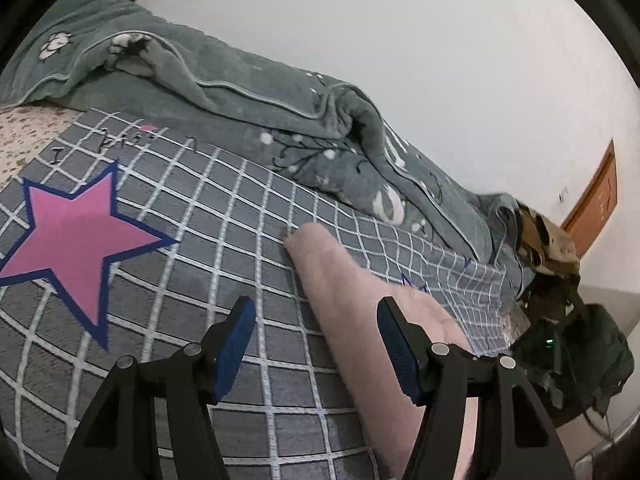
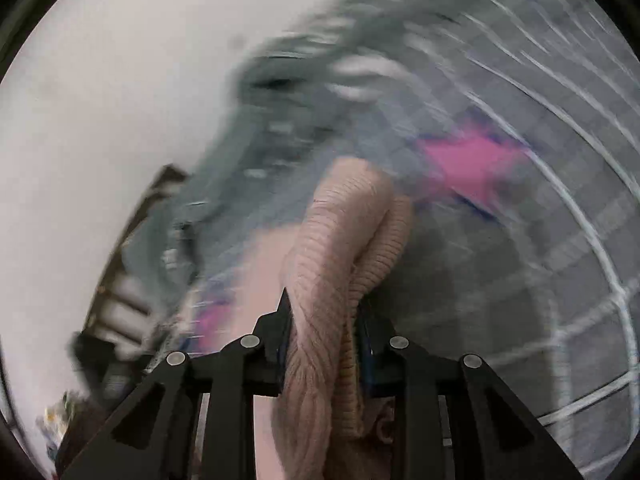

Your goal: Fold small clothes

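Two black grippers are at work over the bed. From the left gripper (image 1: 316,344) you see its blue-padded fingers (image 1: 234,344) standing wide apart with nothing between them, hovering above one pink knitted garment (image 1: 340,292) that lies along the grey checked bedspread (image 1: 240,208); its lower end is cut off by the frame edge. One large pink star (image 1: 76,244) is printed on the bedspread, and one grey-green blanket (image 1: 248,120) is bunched against the wall. The right gripper (image 2: 324,320) is narrowed and clamped on a bunched fold of the same pink knit, whose ribbing only this view shows. Everything behind it is smeared by blur; only the star and white grid lines can be made out.
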Demonstrator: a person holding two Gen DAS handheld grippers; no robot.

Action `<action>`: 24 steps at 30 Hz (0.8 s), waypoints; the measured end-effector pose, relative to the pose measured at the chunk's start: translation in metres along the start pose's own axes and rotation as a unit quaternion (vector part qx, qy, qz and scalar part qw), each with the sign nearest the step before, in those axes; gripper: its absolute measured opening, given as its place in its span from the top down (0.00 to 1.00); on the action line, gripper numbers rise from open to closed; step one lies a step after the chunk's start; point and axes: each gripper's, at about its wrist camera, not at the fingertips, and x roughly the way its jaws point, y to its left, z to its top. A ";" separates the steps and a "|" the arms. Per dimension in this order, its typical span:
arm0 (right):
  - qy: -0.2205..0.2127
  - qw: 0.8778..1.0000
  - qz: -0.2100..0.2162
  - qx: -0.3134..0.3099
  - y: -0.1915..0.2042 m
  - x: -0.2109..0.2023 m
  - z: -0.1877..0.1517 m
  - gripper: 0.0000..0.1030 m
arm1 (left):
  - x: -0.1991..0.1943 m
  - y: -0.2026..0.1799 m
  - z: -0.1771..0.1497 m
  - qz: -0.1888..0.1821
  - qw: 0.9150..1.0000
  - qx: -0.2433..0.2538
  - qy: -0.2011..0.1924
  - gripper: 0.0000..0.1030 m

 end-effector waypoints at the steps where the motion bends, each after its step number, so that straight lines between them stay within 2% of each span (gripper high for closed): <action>1: 0.002 0.999 0.028 0.033 -0.015 -0.003 0.000 0.73 | 0.003 -0.004 -0.003 0.002 1.000 0.009 0.004 0.41; 3: 0.006 0.999 0.031 0.033 -0.014 -0.006 0.003 0.70 | 0.009 -0.012 -0.009 0.006 1.000 0.026 0.013 0.41; 5: 0.003 1.000 -0.004 -0.012 0.001 -0.011 0.005 0.58 | 0.012 -0.018 -0.014 0.009 0.999 0.040 0.021 0.41; 7: -0.006 0.997 -0.031 -0.072 0.019 -0.023 0.004 0.57 | 0.013 -0.023 -0.020 0.007 0.998 0.048 0.029 0.41; 10: -0.030 0.989 -0.049 -0.137 0.032 -0.043 0.003 0.57 | 0.011 -0.028 -0.026 -0.006 0.998 0.052 0.037 0.41; 12: -0.051 0.980 -0.057 -0.185 0.045 -0.055 -0.002 0.57 | 0.008 -0.034 -0.032 -0.013 0.998 0.059 0.035 0.41; 16: -0.076 0.958 -0.043 -0.275 0.062 -0.063 -0.026 0.57 | 0.007 -0.052 -0.043 -0.006 0.995 0.100 0.026 0.38; 19: -0.071 0.940 -0.038 -0.332 0.074 -0.051 -0.051 0.57 | 0.012 -0.062 -0.052 0.024 0.991 0.127 0.024 0.37; 21: -0.065 0.929 -0.054 -0.361 0.079 -0.041 -0.064 0.57 | 0.014 -0.063 -0.055 0.046 0.990 0.133 0.017 0.34; 24: -0.054 0.916 -0.084 -0.389 0.077 -0.029 -0.073 0.57 | 0.018 -0.059 -0.058 0.054 0.989 0.136 0.030 0.28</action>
